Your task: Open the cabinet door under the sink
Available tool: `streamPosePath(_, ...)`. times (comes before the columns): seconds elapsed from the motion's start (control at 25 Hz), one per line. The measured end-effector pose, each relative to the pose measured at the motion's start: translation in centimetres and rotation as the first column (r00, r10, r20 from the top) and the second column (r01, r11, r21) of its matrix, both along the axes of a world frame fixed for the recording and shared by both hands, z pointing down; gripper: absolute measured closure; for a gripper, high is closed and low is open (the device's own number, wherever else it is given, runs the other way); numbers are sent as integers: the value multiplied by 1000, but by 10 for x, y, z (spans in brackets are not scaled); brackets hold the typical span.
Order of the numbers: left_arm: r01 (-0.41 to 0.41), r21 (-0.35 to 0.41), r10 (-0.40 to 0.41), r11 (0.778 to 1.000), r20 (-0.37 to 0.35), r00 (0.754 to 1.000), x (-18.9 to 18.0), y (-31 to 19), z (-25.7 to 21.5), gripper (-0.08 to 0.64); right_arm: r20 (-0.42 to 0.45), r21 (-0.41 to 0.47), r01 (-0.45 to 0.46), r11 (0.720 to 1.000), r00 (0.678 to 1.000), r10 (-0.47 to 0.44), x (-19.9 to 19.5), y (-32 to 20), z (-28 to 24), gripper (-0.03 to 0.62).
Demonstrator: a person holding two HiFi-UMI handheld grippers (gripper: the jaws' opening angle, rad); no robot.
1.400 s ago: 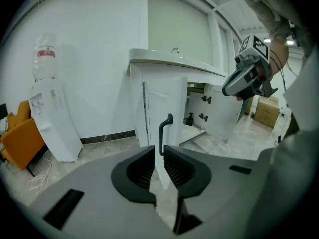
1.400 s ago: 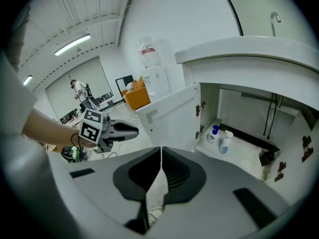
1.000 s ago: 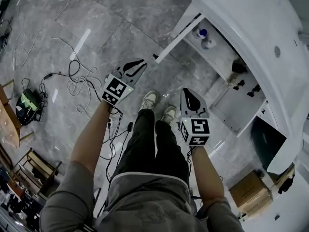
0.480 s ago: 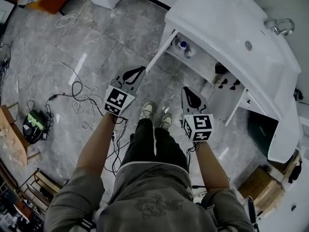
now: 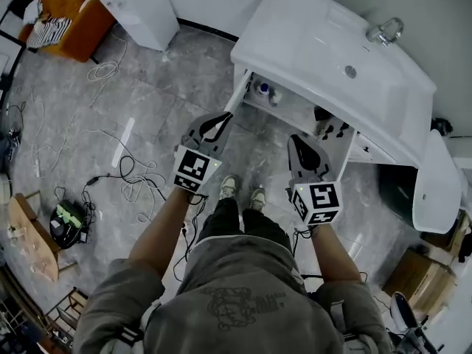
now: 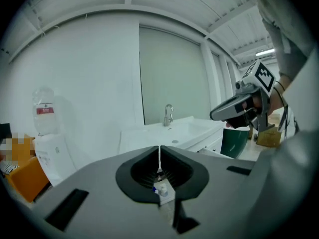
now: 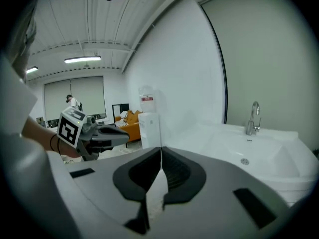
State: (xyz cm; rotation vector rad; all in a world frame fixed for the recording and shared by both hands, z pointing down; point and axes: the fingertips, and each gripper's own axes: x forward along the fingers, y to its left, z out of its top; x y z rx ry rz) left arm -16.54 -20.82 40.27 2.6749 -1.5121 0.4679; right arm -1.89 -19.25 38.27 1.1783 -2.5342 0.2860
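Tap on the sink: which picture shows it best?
The right gripper view: the tap stands biggest there, side on, its curved spout clear above the sink. The left gripper view shows the tap smaller and farther off. The head view sees the tap from above, small, near the top edge.

On my feed I see a grey marble floor (image 5: 169,72), an orange sofa (image 5: 77,21) in its far corner, a white cabinet (image 5: 140,6) just beside that sofa, loose cables (image 5: 131,185) strewn well apart from it, and a ceiling strip light (image 7: 82,59) above it.
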Motion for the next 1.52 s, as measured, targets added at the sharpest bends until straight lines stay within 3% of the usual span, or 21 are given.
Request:
streamPosePath(0.44, -48, 115, 52, 992, -33, 998, 47, -12, -126, 535, 39, 269, -41, 962, 999, 31, 37, 4, -145, 561)
streamPosePath(0.68, -114, 268, 107, 957, 39, 993, 80, 5, -197, 535, 71, 360, -75, 930, 996, 53, 60, 21, -200, 561)
streamPosePath(0.84, -121, 309, 138, 943, -34, 990, 102, 19, -234, 535, 80, 410, -96, 907, 994, 69, 75, 38, -230, 561)
streamPosePath(1.04, -106, 330, 129, 938, -48, 990, 108, 28, -253, 535, 107, 461, -132, 878, 990, 92, 92, 55, -255, 561)
streamPosePath(1.16, -122, 345, 146, 931, -44, 988, 117, 35, -259, 534, 108, 462, -137, 876, 989, 98, 103, 67, -262, 562)
streamPosePath(1.36, -187, 386, 171, 903, 77, 982, 130, 44, -266, 535, 105, 485, -154, 861, 987, 118, 106, 80, -276, 561)
streamPosePath(1.52, -204, 367, 184, 908, 89, 979, 136, 47, -261, 535, 106, 484, -165, 860, 986, 129, 111, 83, -275, 561)
